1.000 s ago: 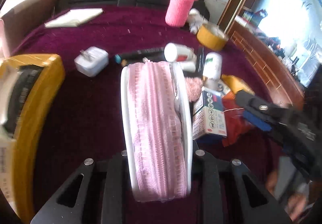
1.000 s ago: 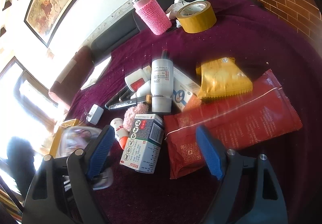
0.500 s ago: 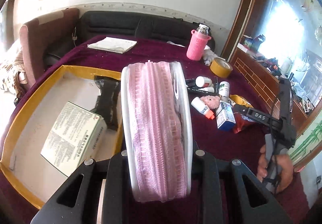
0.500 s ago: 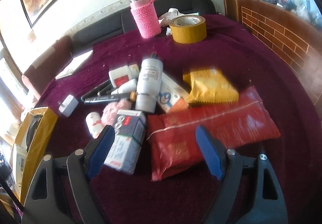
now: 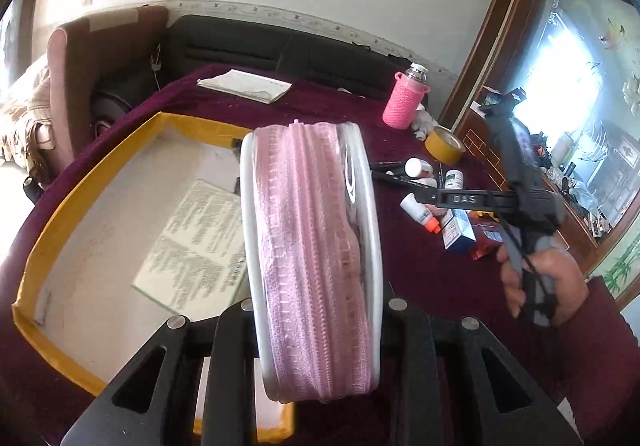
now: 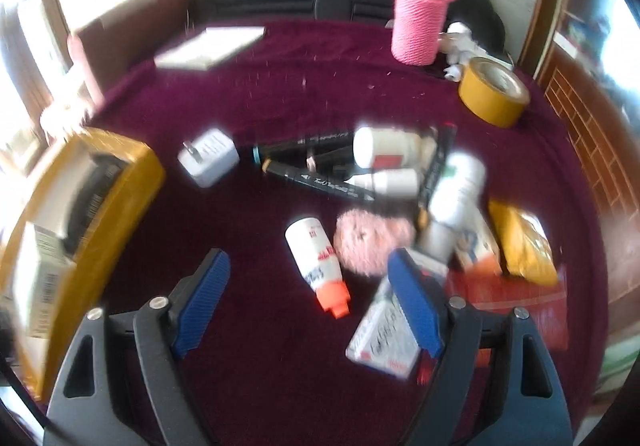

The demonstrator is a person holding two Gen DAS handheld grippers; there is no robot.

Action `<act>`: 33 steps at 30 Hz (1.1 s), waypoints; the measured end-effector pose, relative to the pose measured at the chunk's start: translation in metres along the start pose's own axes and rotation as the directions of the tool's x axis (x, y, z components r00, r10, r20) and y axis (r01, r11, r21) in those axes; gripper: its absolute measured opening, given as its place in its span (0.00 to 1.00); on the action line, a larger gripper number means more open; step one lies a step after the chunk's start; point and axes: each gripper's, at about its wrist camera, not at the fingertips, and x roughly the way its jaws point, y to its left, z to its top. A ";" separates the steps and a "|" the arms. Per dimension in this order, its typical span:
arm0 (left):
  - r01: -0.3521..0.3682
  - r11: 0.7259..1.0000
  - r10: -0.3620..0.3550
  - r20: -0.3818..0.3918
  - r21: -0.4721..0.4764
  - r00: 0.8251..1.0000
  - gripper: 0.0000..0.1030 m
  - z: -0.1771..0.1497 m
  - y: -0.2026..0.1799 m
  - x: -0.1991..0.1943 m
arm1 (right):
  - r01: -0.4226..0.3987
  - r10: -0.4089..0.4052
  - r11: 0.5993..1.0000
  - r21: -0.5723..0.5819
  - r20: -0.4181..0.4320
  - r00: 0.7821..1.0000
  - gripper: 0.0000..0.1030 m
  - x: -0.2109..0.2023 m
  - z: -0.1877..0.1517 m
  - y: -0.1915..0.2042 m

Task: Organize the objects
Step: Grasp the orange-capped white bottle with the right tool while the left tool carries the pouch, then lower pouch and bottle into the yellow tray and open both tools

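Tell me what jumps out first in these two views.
The pink zippered pouch fills the left view's centre, clamped in the left hand-held gripper beside the yellow-rimmed box. In the right view, the open right hand-held gripper hangs over the small white bottle with an orange cap.

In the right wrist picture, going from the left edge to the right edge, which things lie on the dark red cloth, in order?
Yellow-rimmed box → white plug adapter → small white bottle with an orange cap → pink fluffy ball → roll of yellow tape → yellow packet.
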 end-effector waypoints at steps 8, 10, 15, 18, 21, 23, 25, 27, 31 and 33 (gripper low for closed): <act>-0.027 0.999 0.027 0.006 -0.044 1.000 0.22 0.000 0.030 -0.008 | 0.006 -0.008 1.000 -0.010 -0.150 0.989 0.37 0.050 0.010 0.005; -0.038 0.998 0.038 0.009 -0.057 0.999 0.22 -0.001 0.038 -0.010 | 0.018 -0.015 1.000 0.013 -0.164 0.986 0.25 0.054 0.008 0.002; -0.041 0.997 0.043 0.015 -0.066 0.999 0.22 0.009 0.052 -0.018 | -0.019 0.040 0.992 0.121 -0.172 0.984 0.23 0.037 -0.001 -0.011; -0.021 0.997 0.023 0.022 -0.076 0.999 0.22 0.029 0.067 -0.034 | -0.140 0.166 0.973 0.185 -0.138 0.976 0.24 0.008 0.001 -0.008; -0.054 0.998 0.054 0.045 -0.022 0.998 0.22 0.065 0.077 -0.053 | -0.268 0.284 0.948 0.170 -0.080 0.955 0.24 -0.037 0.017 0.018; -0.083 0.996 0.081 0.045 0.025 0.996 0.22 0.094 0.082 -0.060 | -0.381 0.398 0.907 0.180 -0.067 0.915 0.24 -0.059 0.034 0.038; -0.115 0.989 0.111 0.040 0.094 0.993 0.22 0.125 0.085 -0.059 | -0.487 0.510 0.848 0.208 -0.073 0.857 0.24 -0.075 0.060 0.066; -0.168 0.971 0.165 0.030 0.170 0.986 0.22 0.154 0.087 -0.045 | -0.539 0.567 0.811 0.227 -0.081 0.820 0.24 -0.077 0.088 0.098; -0.226 0.956 0.235 -0.028 0.186 0.972 0.22 0.171 0.110 0.003 | -0.534 0.566 0.814 0.229 -0.109 0.817 0.24 -0.042 0.115 0.154; -0.235 0.959 0.246 -0.053 0.159 0.968 0.22 0.159 0.122 0.026 | -0.499 0.537 0.834 0.236 -0.134 0.833 0.24 -0.011 0.111 0.173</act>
